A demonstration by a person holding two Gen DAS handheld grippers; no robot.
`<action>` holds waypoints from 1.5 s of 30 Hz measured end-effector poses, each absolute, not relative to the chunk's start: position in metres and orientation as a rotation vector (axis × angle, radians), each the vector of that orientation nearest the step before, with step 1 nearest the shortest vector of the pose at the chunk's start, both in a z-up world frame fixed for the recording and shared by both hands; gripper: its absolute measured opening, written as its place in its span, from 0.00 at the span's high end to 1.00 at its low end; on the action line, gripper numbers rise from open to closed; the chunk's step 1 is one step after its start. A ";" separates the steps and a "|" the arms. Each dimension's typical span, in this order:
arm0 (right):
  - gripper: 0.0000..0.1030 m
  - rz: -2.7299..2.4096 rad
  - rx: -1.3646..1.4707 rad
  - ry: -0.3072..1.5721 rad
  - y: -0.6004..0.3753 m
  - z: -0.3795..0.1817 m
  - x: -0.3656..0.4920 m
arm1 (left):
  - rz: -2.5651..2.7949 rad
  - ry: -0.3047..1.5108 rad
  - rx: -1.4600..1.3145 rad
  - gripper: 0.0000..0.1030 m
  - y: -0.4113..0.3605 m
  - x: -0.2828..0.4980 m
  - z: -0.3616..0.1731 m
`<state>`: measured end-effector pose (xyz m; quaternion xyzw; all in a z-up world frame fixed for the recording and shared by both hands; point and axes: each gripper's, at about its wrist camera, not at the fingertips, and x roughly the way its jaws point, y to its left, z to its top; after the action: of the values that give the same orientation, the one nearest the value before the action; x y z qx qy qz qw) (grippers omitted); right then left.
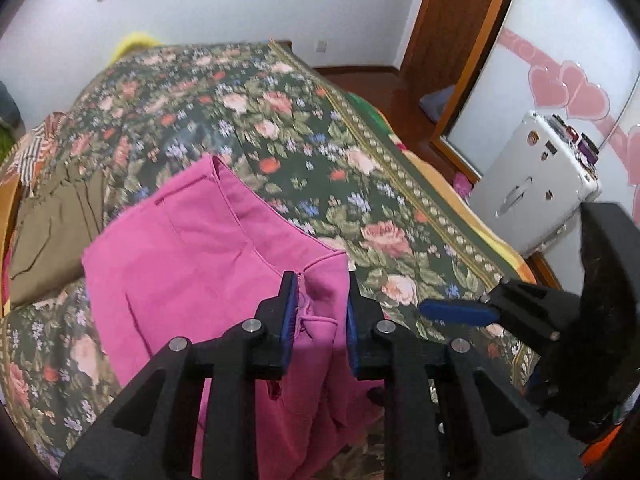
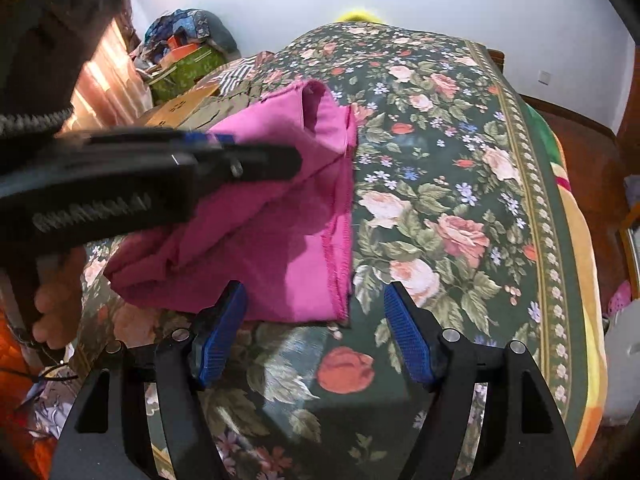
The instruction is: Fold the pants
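Blue-padded fingers of the left gripper (image 1: 322,308) stood a little apart, with a bunch of the pink pants (image 1: 208,256) between them; whether the pads truly pinched the cloth I cannot tell. From there the pants spread toward 10 o'clock over the floral bedspread (image 1: 280,128). At 9 o'clock lay an olive garment (image 1: 56,232). Well apart at 2 o'clock stood a white suitcase (image 1: 532,184). The right gripper (image 2: 316,336) hung spread wide and held nothing, just below the pants' hem (image 2: 340,248).
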<state>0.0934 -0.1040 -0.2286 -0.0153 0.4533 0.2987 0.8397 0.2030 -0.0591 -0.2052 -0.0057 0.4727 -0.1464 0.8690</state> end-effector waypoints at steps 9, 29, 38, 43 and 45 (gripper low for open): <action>0.33 0.597 -0.026 0.950 -0.112 -0.227 0.091 | -0.309 0.992 -0.017 0.50 -0.059 0.195 -0.204; 0.33 0.614 0.024 0.842 -0.098 -0.194 0.092 | -0.076 0.937 -0.003 0.41 0.065 0.219 -0.192; 0.33 0.643 0.009 0.886 -0.069 -0.208 0.103 | -0.103 0.971 -0.028 0.41 0.094 0.259 -0.220; 0.30 0.631 -0.008 0.943 -0.068 -0.230 0.111 | -0.147 0.971 0.036 0.41 0.079 0.275 -0.230; 0.26 0.632 0.000 0.957 -0.073 -0.236 0.116 | -0.167 0.970 0.049 0.41 0.076 0.281 -0.233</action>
<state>0.1157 -0.0729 -0.2364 0.0001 0.4527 0.2989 0.8401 0.2815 0.0765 -0.2332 0.0236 0.4654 -0.0804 0.8811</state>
